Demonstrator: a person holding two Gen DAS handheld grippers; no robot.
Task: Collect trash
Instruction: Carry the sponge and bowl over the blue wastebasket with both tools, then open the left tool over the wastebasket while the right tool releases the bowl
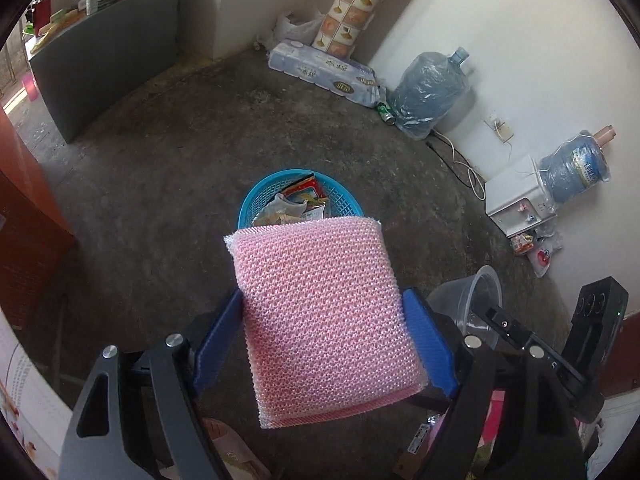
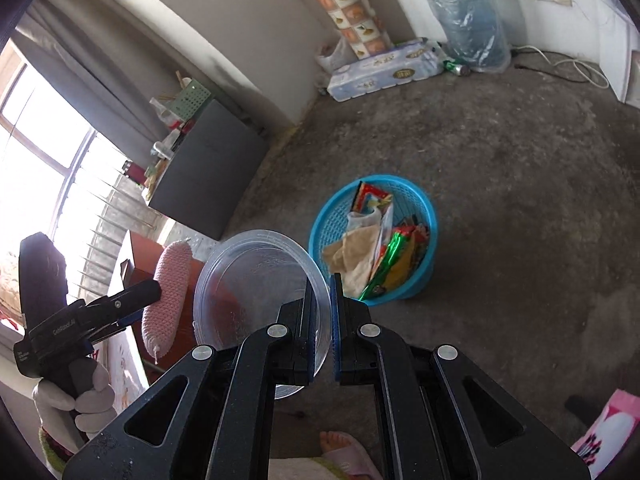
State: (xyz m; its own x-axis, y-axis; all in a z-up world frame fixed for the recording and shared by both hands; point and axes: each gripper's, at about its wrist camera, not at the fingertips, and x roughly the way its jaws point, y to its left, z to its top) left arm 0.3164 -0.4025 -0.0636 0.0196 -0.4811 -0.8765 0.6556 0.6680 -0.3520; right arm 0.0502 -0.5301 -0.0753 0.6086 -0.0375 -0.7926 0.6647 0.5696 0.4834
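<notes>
**Two light pieces in hand, basket just ahead**

I have the pink sponge [image 1: 320,320] held across its width between my left gripper's [image 1: 320,344] blue pads, jaws spread wide to take it. It looks soft and very light, with a knobbly mesh skin that should grip well; squeezing its sides is the sensible hold, though I'd expect it to spring back and perhaps cling to a pad when let go.

In my right gripper [image 2: 322,312] is a clear plastic container [image 2: 256,292], pinched by its rim with the jaws almost fully closed on the thin wall. I judge it to be light, slick and flimsy: the rim is the only real purchase, and a hard squeeze could buckle it while a loose one lets it swing or slip.

Both pieces hang above the concrete floor [image 2: 500,160], near the blue basket [image 2: 424,204], which already holds wrappers and a crumpled cloth. The basket sits low and open-topped, so I think each item only needs to be over its mouth before release; being so light, either could bounce off the rim.
</notes>
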